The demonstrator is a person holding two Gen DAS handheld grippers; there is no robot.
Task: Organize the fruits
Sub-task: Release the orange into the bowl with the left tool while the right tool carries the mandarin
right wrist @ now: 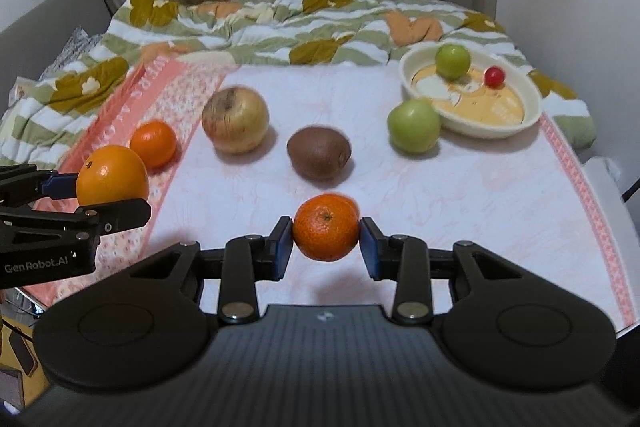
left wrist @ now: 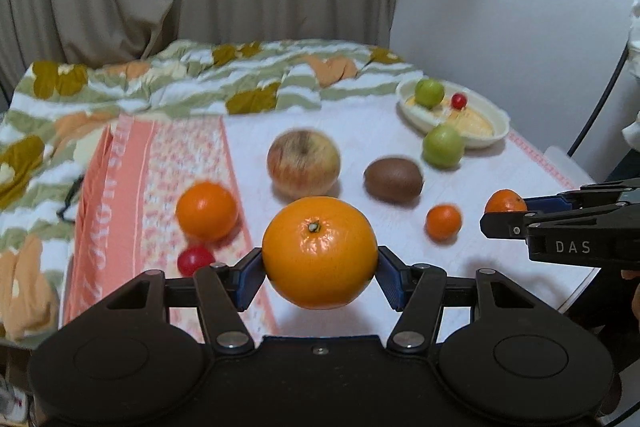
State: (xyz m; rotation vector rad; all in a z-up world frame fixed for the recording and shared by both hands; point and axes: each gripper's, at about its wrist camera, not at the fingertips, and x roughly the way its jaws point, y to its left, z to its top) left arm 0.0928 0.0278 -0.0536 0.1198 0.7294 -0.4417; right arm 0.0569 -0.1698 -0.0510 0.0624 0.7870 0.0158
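Two grippers, both loaded and clear of the cloth. Left gripper [left wrist: 320,269] is clamped on the big orange [left wrist: 320,253], bottom centre of the left view, stem up. Right gripper [right wrist: 326,241] is clamped on a mandarin [right wrist: 326,227], bottom centre of the right view; pads pressed to both its sides.

Still on the cloth [right wrist: 460,195], largest first:
- apple [right wrist: 235,119], centre-left
- green fruit [right wrist: 414,125], touching or just beside the bowl's near rim
- kiwi [right wrist: 319,153], mid-frame, long axis left-right
- small orange [right wrist: 153,143], left, on the pink towel stripe
- second mandarin [left wrist: 443,223], lower right of the left view, loose
- cherry tomato [left wrist: 195,259], lower left of the left view

Bowl [right wrist: 528,95] sits upper right in both views and is oval, long axis running lower-left to upper-right. It already holds one green fruit [right wrist: 452,61] and a red cherry tomato [right wrist: 494,76].

My guess is the bowl is the drop target. It lies ahead and to the right of both grippers, and the right one looks nearer, so the mandarin probably goes first. The big orange has to cross over the kiwi and green fruit. The green fruit at the rim partly blocks the near approach, so come in from above.
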